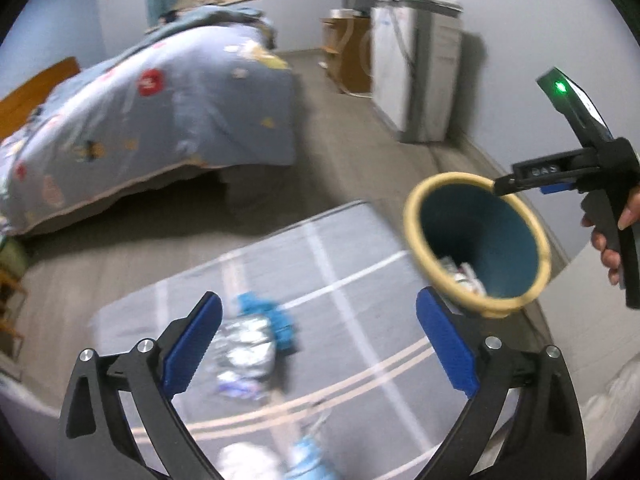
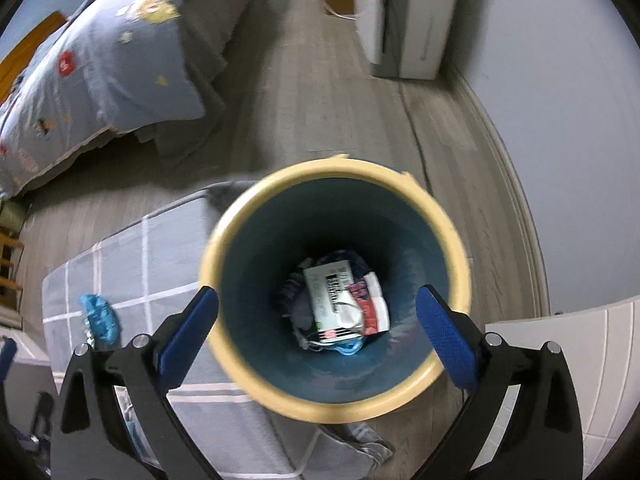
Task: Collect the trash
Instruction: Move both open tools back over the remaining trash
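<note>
A blue bin with a yellow rim stands on the floor beside a grey rug; it also shows in the left wrist view. Several wrappers lie in its bottom. My right gripper is open and empty, right above the bin's mouth. My left gripper is open and empty above the rug, over a silver foil wrapper and a crumpled blue piece. The blue piece also shows in the right wrist view. More pale trash lies near the bottom edge.
The grey rug with white lines covers the floor. A bed with a blue patterned quilt stands at the left. A white cabinet stands by the right wall. White tiled furniture is at the lower right.
</note>
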